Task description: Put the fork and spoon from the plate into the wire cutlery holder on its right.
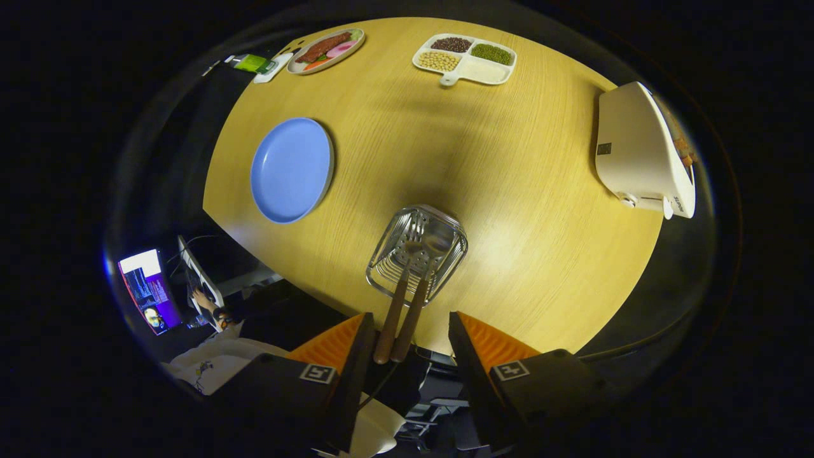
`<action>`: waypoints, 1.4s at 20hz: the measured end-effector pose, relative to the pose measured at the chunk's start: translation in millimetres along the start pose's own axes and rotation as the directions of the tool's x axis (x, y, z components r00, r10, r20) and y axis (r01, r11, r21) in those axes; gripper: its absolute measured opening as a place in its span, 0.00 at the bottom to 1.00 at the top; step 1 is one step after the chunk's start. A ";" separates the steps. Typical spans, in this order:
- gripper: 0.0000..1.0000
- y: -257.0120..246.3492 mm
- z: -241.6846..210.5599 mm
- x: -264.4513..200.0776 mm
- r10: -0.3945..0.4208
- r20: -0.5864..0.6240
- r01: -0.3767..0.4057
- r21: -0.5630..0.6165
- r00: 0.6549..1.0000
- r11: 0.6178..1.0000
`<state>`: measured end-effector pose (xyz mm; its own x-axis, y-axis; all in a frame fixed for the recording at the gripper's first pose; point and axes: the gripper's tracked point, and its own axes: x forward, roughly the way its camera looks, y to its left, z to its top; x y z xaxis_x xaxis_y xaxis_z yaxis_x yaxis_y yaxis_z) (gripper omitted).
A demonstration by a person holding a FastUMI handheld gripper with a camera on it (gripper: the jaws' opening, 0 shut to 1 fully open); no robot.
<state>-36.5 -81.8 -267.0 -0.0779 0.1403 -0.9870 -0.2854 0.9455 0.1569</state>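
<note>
While gripper (407, 346) gapes, wooden table (540, 210) bears cutlery holder (416, 254).

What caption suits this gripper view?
Open hand-held gripper above the wire holder, fork and spoon inside; blue plate bare.

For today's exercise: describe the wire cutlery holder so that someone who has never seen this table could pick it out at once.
Start at the round wooden table and go to the edge nearest the open claw. Just ahead of its fingers stands the wire cutlery holder, right of the bare blue plate. It alone is metal wire, with two brown handles sticking out.
</note>
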 end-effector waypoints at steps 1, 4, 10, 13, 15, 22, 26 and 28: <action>0.81 6.9 3.0 -4.9 0.019 0.040 -0.020 0.017 0.999 1.000; 1.00 28.8 19.3 -20.3 0.063 0.204 -0.075 0.053 0.977 0.996; 1.00 57.3 47.9 -56.3 0.025 0.554 -0.120 0.136 0.832 0.983; 1.00 48.5 62.6 -80.9 -0.094 0.702 -0.110 0.239 0.706 0.965; 1.00 42.4 63.9 -99.9 -0.178 0.758 -0.091 0.299 0.627 0.950; 1.00 22.9 44.2 -191.7 -0.419 0.826 0.037 0.439 0.378 0.898; 0.99 39.1 37.7 -260.0 -0.417 0.890 0.079 0.410 0.184 0.909; 0.99 47.2 33.8 -279.5 -0.371 0.923 0.048 0.368 0.104 0.929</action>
<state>4.2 -66.5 15.2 0.9792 -0.0648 -0.1921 0.0827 0.9928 0.0864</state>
